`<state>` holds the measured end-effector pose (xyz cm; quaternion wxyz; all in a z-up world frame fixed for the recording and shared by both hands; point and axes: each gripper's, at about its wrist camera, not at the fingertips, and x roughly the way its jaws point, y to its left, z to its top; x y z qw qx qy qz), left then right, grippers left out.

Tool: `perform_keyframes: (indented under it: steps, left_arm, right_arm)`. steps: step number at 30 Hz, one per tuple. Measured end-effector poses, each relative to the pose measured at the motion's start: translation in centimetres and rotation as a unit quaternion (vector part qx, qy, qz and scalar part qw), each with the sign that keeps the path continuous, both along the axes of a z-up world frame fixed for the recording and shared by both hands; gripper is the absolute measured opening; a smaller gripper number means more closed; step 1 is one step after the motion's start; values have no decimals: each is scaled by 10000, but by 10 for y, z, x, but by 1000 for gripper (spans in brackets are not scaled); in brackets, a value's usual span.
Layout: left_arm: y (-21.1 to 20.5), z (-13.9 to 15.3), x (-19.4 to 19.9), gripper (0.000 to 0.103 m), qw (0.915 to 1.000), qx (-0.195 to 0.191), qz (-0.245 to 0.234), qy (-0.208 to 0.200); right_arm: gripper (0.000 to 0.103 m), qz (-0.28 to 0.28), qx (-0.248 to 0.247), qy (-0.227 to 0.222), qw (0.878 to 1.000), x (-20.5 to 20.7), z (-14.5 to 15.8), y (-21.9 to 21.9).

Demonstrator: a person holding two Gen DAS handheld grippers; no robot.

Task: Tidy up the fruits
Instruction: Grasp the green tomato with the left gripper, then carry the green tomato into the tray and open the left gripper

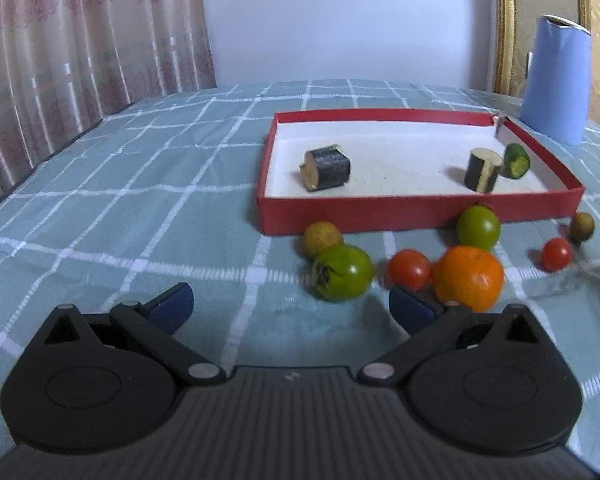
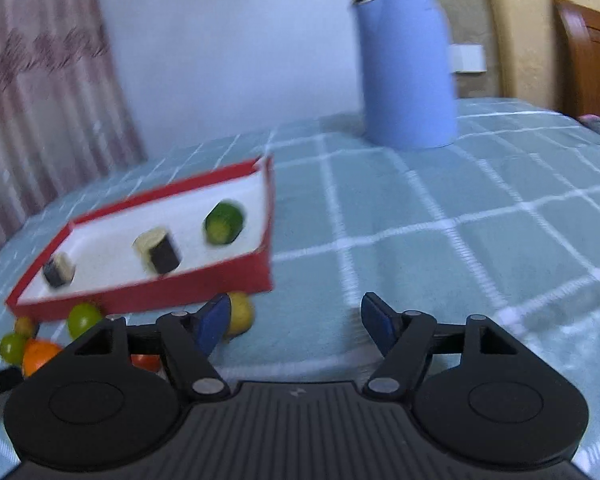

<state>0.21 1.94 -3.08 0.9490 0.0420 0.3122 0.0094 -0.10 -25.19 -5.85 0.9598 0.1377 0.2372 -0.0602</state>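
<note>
A red box point(image 1: 420, 210) with a white inside holds two dark cut pieces point(image 1: 327, 169) point(image 1: 483, 169) and a green cucumber piece point(image 1: 517, 161). In front of it on the cloth lie a green tomato point(image 1: 342, 273), a second green one point(image 1: 478, 227), a red tomato point(image 1: 409, 269), an orange point(image 1: 469, 278), a small red tomato point(image 1: 556, 254) and two brownish fruits point(image 1: 322, 237) point(image 1: 582, 226). My left gripper point(image 1: 290, 306) stands open just short of the fruits, nothing between its fingers. My right gripper point(image 2: 294, 320) is open over bare cloth, right of the box point(image 2: 140, 292); a yellowish fruit point(image 2: 241, 312) sits behind its left finger.
A tall light-blue container point(image 1: 556, 80) point(image 2: 408, 68) stands behind the box on the right. The table wears a teal checked cloth point(image 1: 140, 208). A curtain point(image 1: 72, 40) hangs at the left, a white wall behind. A wooden headboard point(image 2: 588, 64) shows at far right.
</note>
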Motion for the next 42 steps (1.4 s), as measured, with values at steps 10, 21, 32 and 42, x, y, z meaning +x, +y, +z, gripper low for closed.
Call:
perform_keyframes:
  steps: [10,21,32,42]
  left_arm:
    - [1,-6,13,80,9994,-144,-285,107]
    - [-4,-7,8,43,9965,-187,-810,-39]
    - [-2,-3,4,30,9952,-331,-922,-90]
    - [-11,33,16,30,9921,-360,-1079,-525]
  right_arm:
    - [72,-733,-675,565,9934,9,-3,-8]
    - [90,-937,-908,1063,9857,23,-10,-5]
    - [97,-861,-880,1096,9863,25,-12,-5]
    - [98,-857,-874,1098,9864,26,-12,-5]
